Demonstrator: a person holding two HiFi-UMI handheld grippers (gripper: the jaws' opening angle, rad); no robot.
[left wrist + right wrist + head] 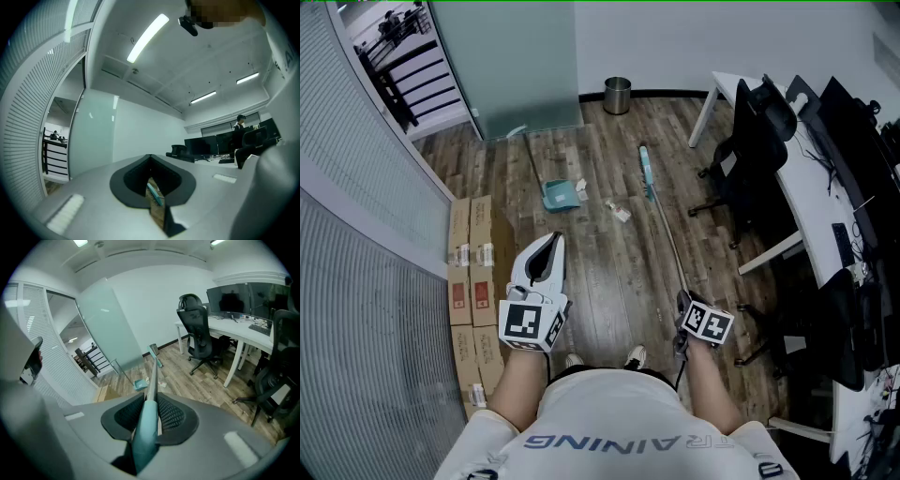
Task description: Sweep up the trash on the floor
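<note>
A long broom [661, 220] lies slanted over the wood floor, its teal head [646, 171] at the far end. My right gripper [682, 309] is shut on the near end of its handle; in the right gripper view the teal grip [144, 434] sits clamped between the jaws. A teal dustpan [561, 195] with a long thin handle rests on the floor ahead. Crumpled paper trash [621, 213] lies between dustpan and broom head, with another scrap [581, 187] by the pan. My left gripper [551, 251] is held level above the floor, shut with nothing in it.
Several cardboard boxes [472, 272] line the glass wall on the left. A metal waste bin [618, 95] stands by the far wall. Black office chairs [752, 150] and a white desk [811, 202] with monitors fill the right side.
</note>
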